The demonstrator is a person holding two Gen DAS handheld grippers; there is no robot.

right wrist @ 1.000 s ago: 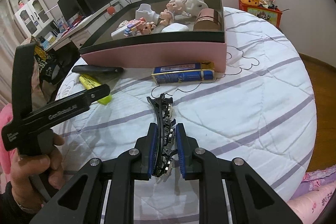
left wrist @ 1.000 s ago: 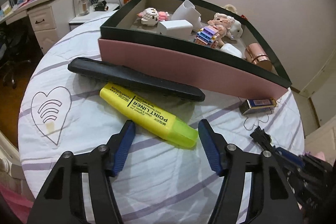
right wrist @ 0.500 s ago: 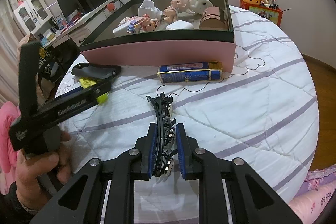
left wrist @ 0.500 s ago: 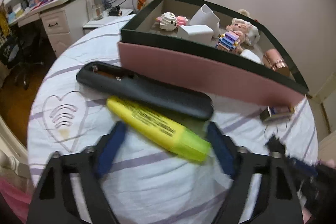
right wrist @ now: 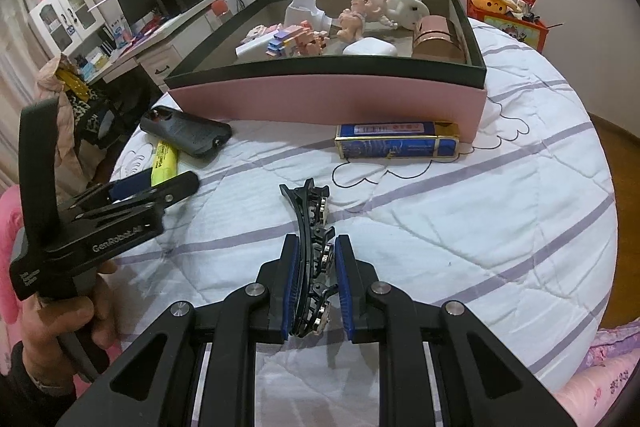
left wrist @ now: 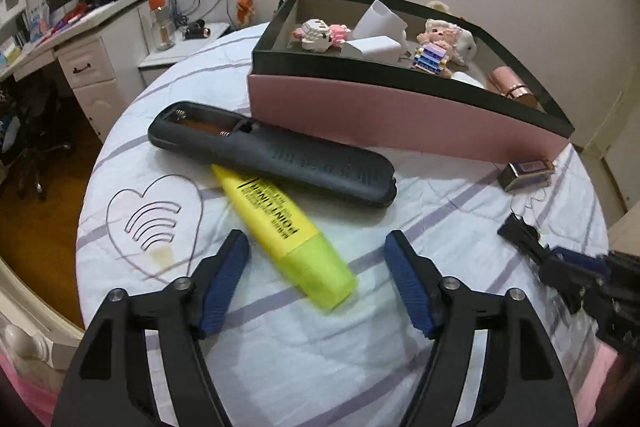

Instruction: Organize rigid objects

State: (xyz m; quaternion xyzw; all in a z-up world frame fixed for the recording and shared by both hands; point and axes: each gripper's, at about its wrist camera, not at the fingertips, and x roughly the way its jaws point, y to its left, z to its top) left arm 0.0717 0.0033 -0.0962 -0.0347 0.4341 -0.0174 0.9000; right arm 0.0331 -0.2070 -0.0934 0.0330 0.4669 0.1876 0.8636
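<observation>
Soft indoor light, strong fisheye bending at edges, perhaps slight motion blur

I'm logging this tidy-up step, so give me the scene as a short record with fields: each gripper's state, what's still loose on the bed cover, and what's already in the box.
left gripper: open, fingers either side of the yellow highlighter, not closed on it
right gripper: shut on the black hair clip
loose on cover: highlighter, dark remote partly lying over it, blue packet against the box front
box: pink sides, dark rim, open
in box: doll, block toys, white charger, copper case
</observation>
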